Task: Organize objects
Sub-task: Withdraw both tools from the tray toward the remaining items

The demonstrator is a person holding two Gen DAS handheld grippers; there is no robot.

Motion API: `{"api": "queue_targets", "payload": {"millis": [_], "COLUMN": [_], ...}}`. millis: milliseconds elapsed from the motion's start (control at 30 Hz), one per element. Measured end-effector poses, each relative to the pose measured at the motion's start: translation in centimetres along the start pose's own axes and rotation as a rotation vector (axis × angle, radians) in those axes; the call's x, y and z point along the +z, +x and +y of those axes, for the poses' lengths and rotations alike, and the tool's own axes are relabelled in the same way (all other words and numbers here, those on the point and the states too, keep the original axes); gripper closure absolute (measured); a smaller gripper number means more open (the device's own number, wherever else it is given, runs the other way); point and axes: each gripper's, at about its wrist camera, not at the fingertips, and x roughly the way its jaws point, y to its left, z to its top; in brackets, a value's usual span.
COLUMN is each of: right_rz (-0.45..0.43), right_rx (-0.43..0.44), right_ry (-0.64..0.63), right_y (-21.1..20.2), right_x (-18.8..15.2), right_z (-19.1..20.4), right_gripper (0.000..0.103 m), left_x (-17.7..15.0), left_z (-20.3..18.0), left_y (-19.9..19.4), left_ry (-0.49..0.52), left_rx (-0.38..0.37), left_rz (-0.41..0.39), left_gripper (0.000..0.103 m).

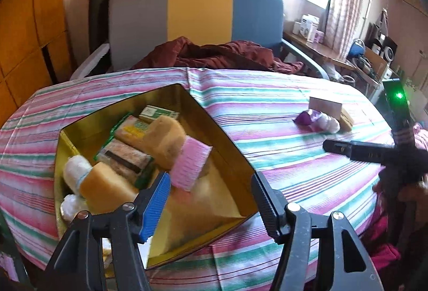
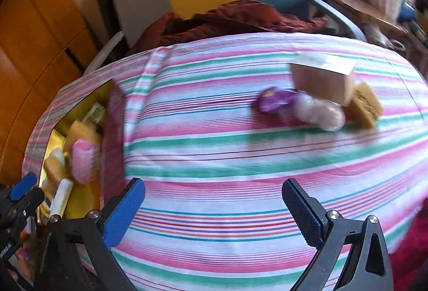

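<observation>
1. Left claw (image 1: 211, 190): jaws apart over the near corner of the gold box (image 1: 230, 149), nothing between the pads, blue pad on one finger, black ribbed pad on the other.
2. Gold box: open-topped, on the left part of the striped desk (image 1: 267, 109). Inside: pink ribbed sponge (image 1: 190, 165) leaning on a tan sponge (image 1: 165, 141), green-wrapped packets (image 1: 128, 130), a small green-and-white carton (image 1: 157, 112) at the far wall, a yellow sponge block (image 1: 107, 186) and white fluffy rolls (image 1: 76, 170) at the near-left end.
3. Right claw (image 2: 214, 201): wide open above bare striped cloth, empty; picture blurred.
4. Still out on the desk, well apart from the box, toward the far right: purple wrapped piece (image 2: 272, 100), white-pink fluffy ball (image 2: 321, 112) touching it, brown cardboard box (image 2: 321, 82) just behind, yellow sponge (image 2: 365, 104) beside that.
5. Clear striped cloth between right claw and that cluster; no obstacle there.
6. Beyond the desk: maroon cloth (image 1: 219, 53) heaped on a grey, yellow and blue chair (image 1: 198, 10), close against the far edge.
7. Far right: wooden side shelf (image 1: 321, 50) crowded with small boxes, curtained window above.
8. Left: orange wooden cabinet (image 1: 24, 31).
</observation>
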Motion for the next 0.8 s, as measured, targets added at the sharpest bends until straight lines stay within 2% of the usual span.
{"api": "queue_targets", "payload": {"millis": [500, 633, 800], "right_rz": [0.033, 0.040, 0.041], "right_rx": [-0.200, -0.196, -0.143], "right_ry": [0.184, 0.247, 0.324], "right_y": [-1.1, -0.4, 0.4], "right_x": [0.8, 0.0, -0.6], "right_z": [-12.6, -15.1, -16.9], "right_gripper": [0.000, 0.000, 0.000], "left_x": [1.7, 2.4, 3.9], "left_z": [-6.6, -8.4, -10.5], "left_y": [3.2, 4.8, 7.0], "left_ry": [0.148, 0.165, 0.172], "left_rx": [-0.084, -0.106, -0.138], "left_rz": [0.070, 0.110, 0.141], "left_gripper": [0.039, 0.039, 0.039]}}
